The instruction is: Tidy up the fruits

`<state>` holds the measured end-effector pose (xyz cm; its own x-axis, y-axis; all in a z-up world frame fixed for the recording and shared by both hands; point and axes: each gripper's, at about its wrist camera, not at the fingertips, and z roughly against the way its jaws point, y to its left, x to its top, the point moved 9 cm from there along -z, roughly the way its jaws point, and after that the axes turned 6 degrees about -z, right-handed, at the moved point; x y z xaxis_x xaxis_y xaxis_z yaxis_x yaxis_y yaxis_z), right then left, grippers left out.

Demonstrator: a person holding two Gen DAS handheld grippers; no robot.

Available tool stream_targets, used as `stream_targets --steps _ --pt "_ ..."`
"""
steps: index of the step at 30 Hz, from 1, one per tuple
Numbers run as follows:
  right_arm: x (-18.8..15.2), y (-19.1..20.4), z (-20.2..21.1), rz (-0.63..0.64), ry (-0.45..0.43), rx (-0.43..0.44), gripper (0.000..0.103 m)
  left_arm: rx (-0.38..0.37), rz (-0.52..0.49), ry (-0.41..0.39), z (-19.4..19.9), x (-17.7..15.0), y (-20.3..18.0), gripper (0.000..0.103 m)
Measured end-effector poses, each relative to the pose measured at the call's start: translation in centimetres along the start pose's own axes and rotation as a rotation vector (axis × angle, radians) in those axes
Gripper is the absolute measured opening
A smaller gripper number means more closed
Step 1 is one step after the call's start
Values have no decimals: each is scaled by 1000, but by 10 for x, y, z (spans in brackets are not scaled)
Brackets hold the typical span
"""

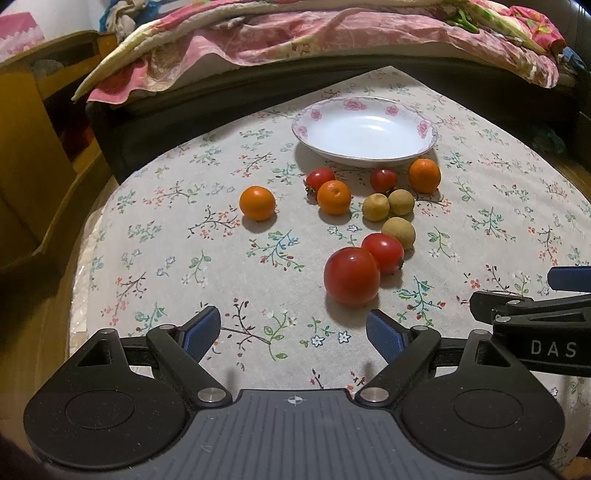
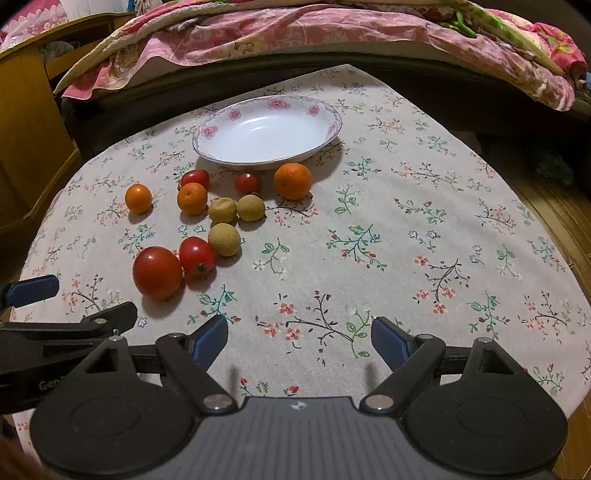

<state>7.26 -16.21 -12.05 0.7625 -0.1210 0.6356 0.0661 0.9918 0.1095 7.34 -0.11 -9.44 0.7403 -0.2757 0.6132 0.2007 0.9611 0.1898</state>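
Note:
A white plate with pink flowers [image 1: 424, 127] [image 2: 207, 132] stands empty at the far side of the table. In front of it lie loose fruits: three oranges [image 1: 257, 203] [image 2: 292, 181], several red tomatoes with the largest [image 1: 351, 276] [image 2: 157, 272] nearest, and three tan longans [image 1: 398, 231] [image 2: 224, 239]. My left gripper [image 1: 293, 332] is open just short of the largest tomato, nothing between its blue pads. My right gripper [image 2: 300, 338] is open over bare cloth, to the right of the fruits. Each gripper shows at the edge of the other's view.
The round table wears a floral cloth [image 1: 177, 236] [image 2: 424, 236]. Behind it runs a dark bed frame with pink bedding [image 1: 295, 33] [image 2: 295, 33]. A wooden cabinet [image 1: 29, 122] stands at the left. Wooden floor [image 2: 565, 214] lies off the table's right edge.

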Motion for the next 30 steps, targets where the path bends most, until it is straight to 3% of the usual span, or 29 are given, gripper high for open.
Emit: stream_targets --steps 30 --pt "4 2 -6 23 12 8 84 -1 -34 10 -6 2 -1 88"
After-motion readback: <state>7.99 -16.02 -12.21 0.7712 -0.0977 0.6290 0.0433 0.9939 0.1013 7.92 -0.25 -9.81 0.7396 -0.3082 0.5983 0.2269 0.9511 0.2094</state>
